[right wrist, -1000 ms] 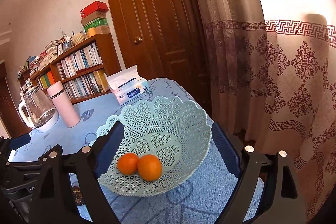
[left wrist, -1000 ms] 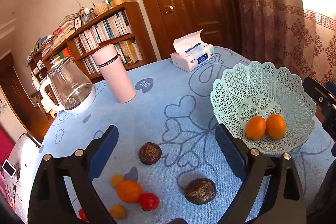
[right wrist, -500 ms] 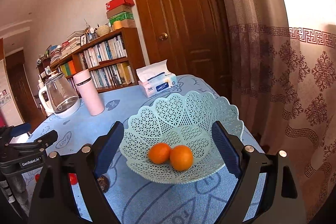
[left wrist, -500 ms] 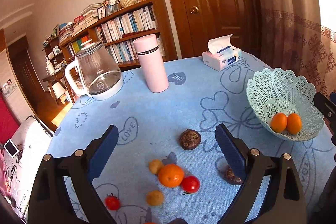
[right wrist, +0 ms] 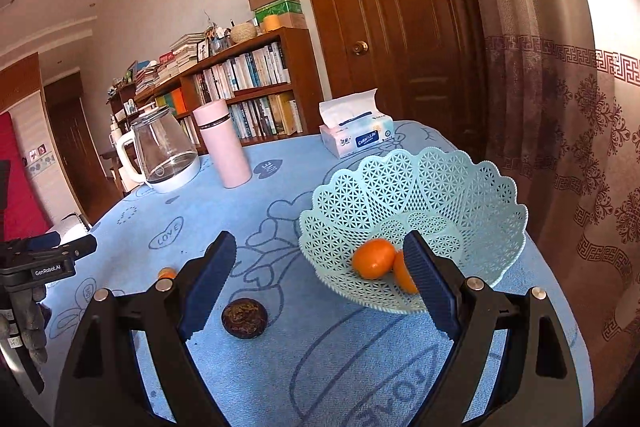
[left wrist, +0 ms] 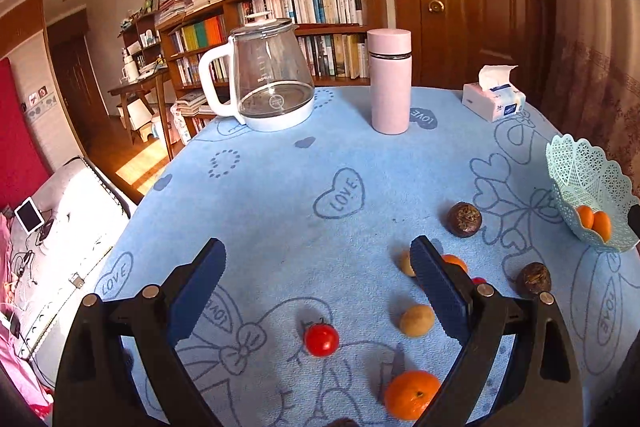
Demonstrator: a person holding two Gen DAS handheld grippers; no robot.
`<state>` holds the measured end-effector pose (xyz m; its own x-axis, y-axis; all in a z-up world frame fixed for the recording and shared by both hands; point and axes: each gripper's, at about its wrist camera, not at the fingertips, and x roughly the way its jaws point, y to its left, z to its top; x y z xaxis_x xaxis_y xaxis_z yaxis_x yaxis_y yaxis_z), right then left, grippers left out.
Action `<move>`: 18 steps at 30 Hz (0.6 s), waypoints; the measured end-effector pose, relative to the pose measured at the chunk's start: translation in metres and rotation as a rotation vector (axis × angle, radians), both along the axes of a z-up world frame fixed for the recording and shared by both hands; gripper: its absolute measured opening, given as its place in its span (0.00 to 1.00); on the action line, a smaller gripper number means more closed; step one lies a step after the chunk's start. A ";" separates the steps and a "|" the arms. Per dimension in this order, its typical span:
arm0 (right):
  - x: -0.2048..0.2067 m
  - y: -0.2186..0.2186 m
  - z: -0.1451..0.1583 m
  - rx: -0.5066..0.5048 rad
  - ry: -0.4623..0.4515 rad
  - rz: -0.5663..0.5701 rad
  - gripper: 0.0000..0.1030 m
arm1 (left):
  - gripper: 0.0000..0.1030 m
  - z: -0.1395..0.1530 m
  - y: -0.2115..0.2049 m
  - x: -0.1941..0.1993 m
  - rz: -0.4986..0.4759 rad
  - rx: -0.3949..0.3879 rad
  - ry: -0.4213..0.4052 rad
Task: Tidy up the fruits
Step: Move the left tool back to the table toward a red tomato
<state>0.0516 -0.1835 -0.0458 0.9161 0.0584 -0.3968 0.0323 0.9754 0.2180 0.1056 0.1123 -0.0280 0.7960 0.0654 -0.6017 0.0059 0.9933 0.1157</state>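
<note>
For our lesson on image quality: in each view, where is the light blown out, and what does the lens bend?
Right wrist view: the window glare beside the patterned brown curtain is blown out at upper right, and the dark wooden door bows. Left wrist view: evenly lit, sharp; the wooden bookshelf leans, corners vignetted black.

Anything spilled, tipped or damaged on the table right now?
Nothing stands out. Kettle and pink flask stand upright, basket sits level with two oranges inside; loose fruit on the cloth is just unsorted.
</note>
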 end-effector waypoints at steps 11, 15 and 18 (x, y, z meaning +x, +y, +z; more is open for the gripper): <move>0.002 0.026 -0.011 -0.021 0.058 0.083 0.84 | 0.80 -0.041 0.023 -0.009 -0.020 -0.051 0.133; 0.005 0.030 -0.016 -0.032 0.084 0.095 0.84 | 0.76 -0.053 0.022 -0.007 -0.044 -0.078 0.166; 0.006 0.032 -0.019 -0.033 0.100 0.107 0.84 | 0.67 -0.061 0.021 -0.005 -0.056 -0.085 0.187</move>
<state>0.0581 -0.1512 -0.0652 0.8611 0.1388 -0.4891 -0.0520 0.9810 0.1868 0.1010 0.1330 -0.0887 0.6709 -0.0327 -0.7408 0.0745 0.9969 0.0235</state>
